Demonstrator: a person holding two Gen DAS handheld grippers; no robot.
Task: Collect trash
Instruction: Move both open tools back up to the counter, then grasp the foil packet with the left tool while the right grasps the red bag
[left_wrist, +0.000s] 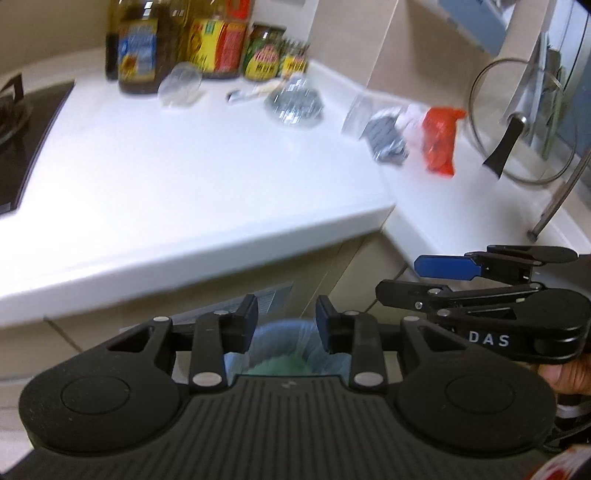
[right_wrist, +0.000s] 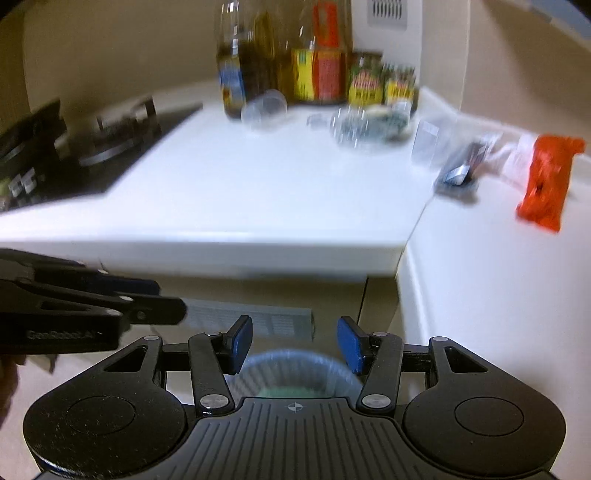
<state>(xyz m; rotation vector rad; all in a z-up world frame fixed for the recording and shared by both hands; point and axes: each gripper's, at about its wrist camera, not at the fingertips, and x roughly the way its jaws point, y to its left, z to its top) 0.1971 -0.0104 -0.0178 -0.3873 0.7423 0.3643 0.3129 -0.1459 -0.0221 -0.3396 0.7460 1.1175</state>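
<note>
Left wrist view: a white L-shaped kitchen counter (left_wrist: 177, 155) carries blurred, probably plastic wrappers and an orange-red packet (left_wrist: 440, 142). My left gripper (left_wrist: 286, 325) and right gripper (right_wrist: 294, 343) both stand apart, empty, over a bag-lined bin (right_wrist: 295, 373).

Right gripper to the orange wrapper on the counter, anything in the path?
Nothing visible blocks it. The right gripper is open and empty above the lined bin, below the white counter's edge. The crumpled orange plastic wrapper lies alone on the right counter section; the dark foil packet sits to its left, apart.
</note>
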